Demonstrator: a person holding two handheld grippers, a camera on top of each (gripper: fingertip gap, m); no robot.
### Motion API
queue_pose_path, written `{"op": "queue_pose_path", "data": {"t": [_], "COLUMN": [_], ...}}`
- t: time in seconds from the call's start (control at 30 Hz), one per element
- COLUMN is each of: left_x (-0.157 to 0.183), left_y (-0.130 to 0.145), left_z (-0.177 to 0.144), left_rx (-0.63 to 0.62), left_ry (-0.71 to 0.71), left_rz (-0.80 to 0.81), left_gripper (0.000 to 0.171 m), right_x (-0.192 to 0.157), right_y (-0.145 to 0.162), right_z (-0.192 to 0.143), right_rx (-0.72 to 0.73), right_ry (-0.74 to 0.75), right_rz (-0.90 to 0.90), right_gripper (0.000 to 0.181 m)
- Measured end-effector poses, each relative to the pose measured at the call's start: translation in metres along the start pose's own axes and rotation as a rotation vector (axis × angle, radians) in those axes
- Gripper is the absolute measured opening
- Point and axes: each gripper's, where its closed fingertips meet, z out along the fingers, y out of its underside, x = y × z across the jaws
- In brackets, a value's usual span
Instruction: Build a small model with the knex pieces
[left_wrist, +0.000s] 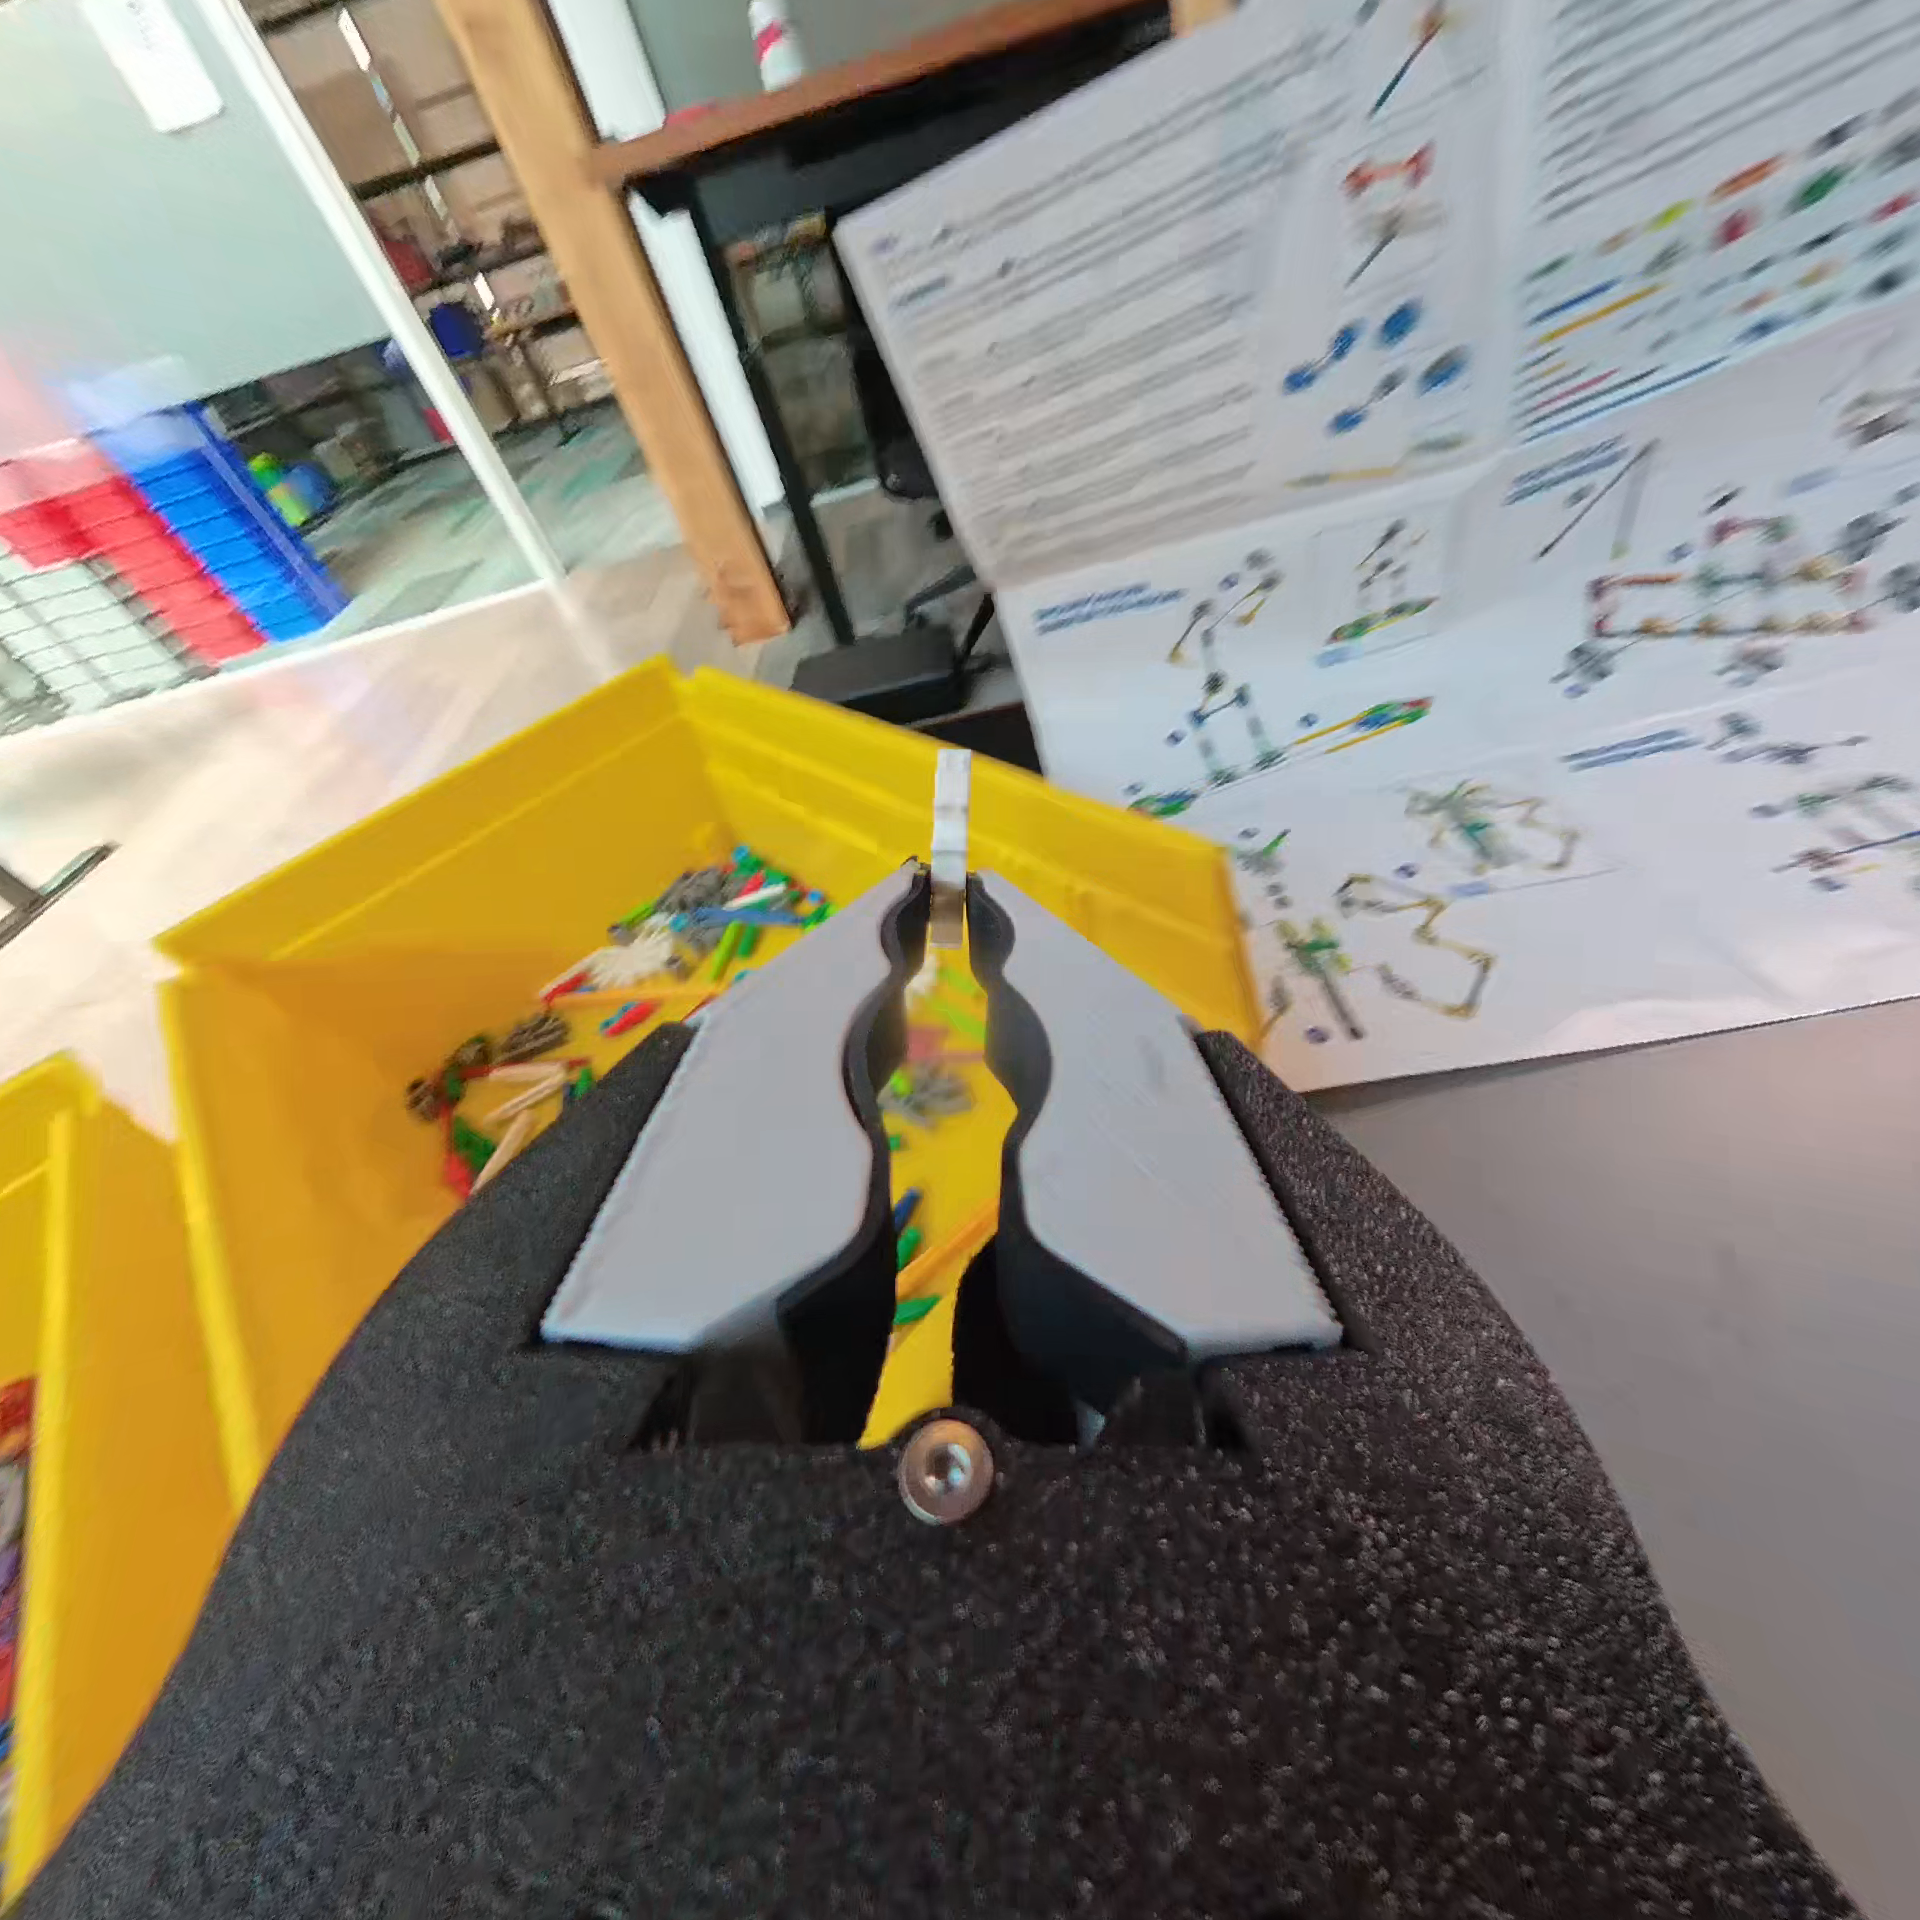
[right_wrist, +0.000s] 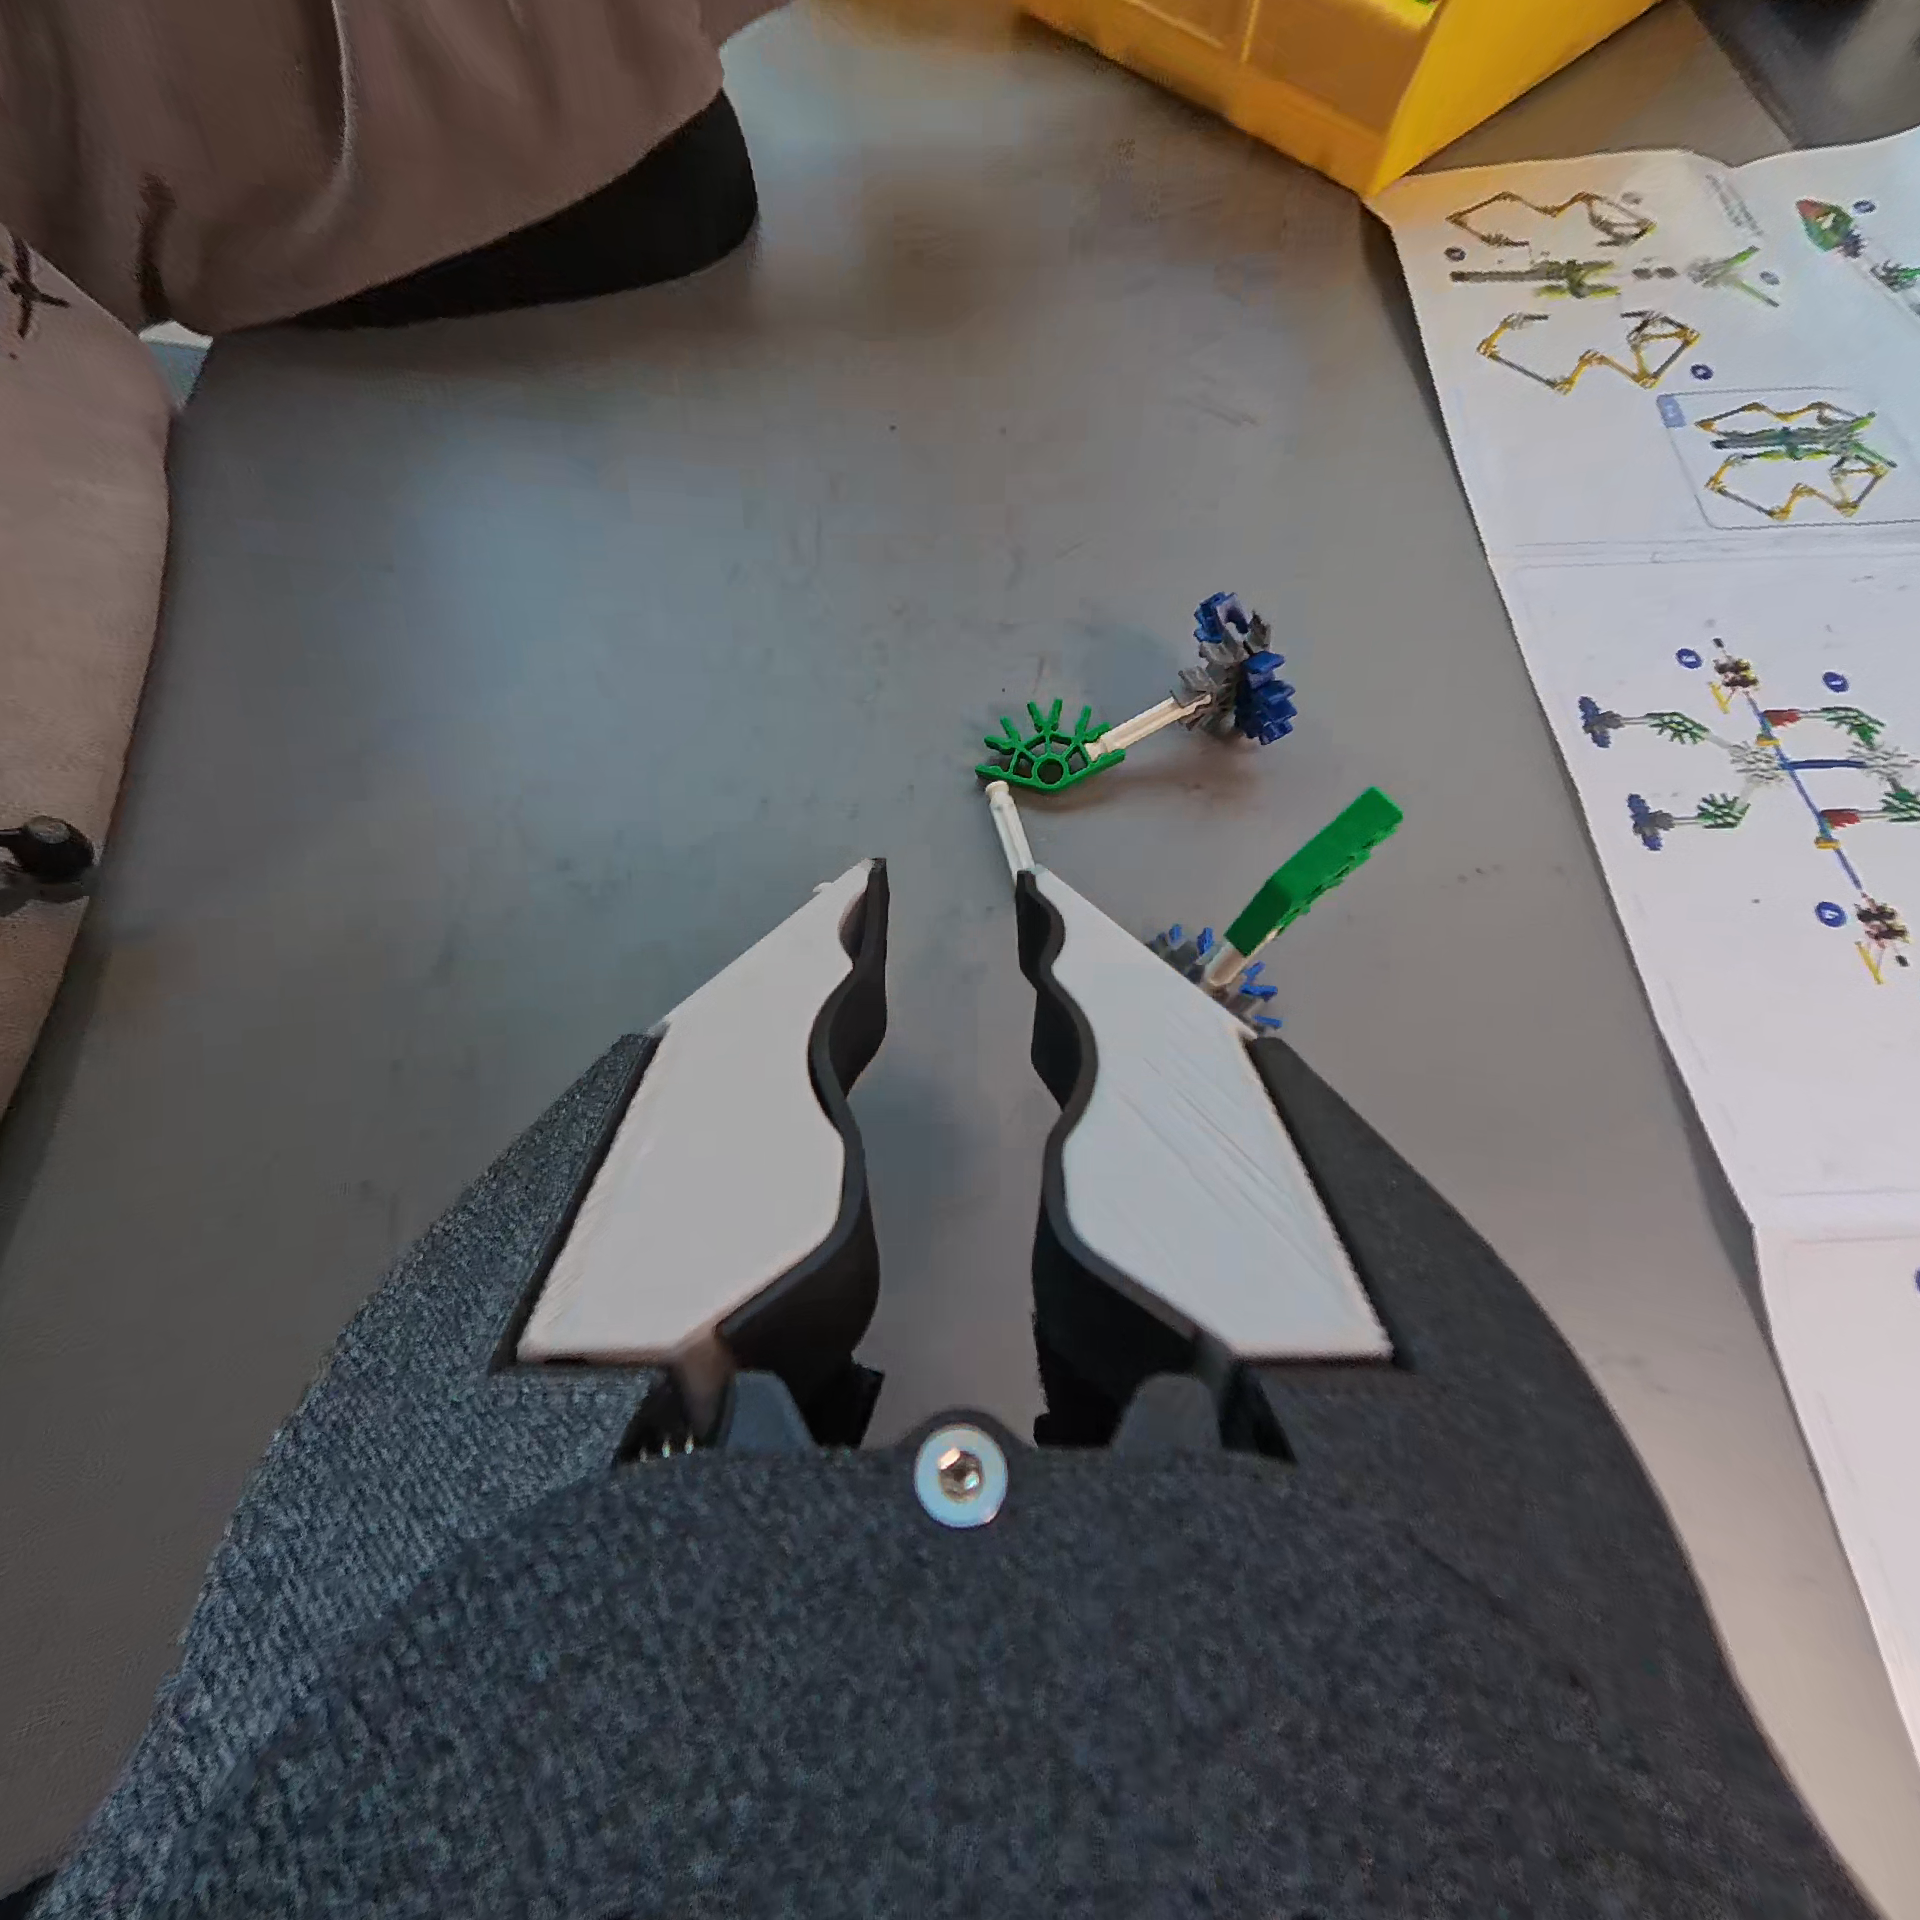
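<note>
The left tongs (left_wrist: 945, 883) are pinched nearly closed on a short white rod (left_wrist: 950, 821), which sticks up past the tips. They hang over a yellow bin (left_wrist: 436, 914) with a jumble of small coloured rods and connectors (left_wrist: 717, 914) in the bottom. Just right of the bin a big fold-out instruction sheet (left_wrist: 1455, 520) lies on the dark counter (left_wrist: 1662, 1299); that view is pretty blurry.

The right tongs (right_wrist: 951, 873) are spread apart with nothing in them, low over the grey counter. The right tip sits right at the near end of another white rod (right_wrist: 1008, 826), hard to tell if it touches. Just beyond lies a green fan-shaped connector (right_wrist: 1044, 753) joined by a white rod to a blue and grey connector cluster (right_wrist: 1236, 681). To the right, partly hidden by the finger, a second build with a green connector (right_wrist: 1314, 878) sticks up. A person's sleeve (right_wrist: 364, 135) is at the far left.
</note>
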Motion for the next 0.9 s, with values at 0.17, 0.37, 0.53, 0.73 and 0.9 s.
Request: {"op": "queue_pose_path", "data": {"t": [0.17,0.37,0.53,0.73,0.9], "left_x": [-0.024,0.07,0.202,0.302,0.332], "left_y": [0.013,-0.022,-0.015,0.029,0.055], "left_z": [0.004,-0.009,-0.045,-0.102,-0.137], "left_rx": [-0.012,0.133,0.057,-0.074,-0.191], "left_ry": [-0.051,0.358,0.872,1.179,1.363], "left_rz": [-0.065,-0.068,-0.026,0.288,0.357], "left_gripper": [0.032,0.032,0.032,0.025,0.025], "right_x": [0.0,-0.013,-0.02,-0.022,-0.021], "right_y": [0.015,0.02,0.037,0.037,0.029], "right_z": [0.003,0.003,0.013,0.018,0.021], "right_rx": [-0.089,-0.125,-0.231,-0.25,-0.214], "right_ry": [0.007,-0.061,-0.074,-0.058,-0.046], "right_rz": [-0.001,0.0,-0.033,-0.062,-0.073], "right_gripper": [0.025,0.025,0.022,0.005,0.005]}}
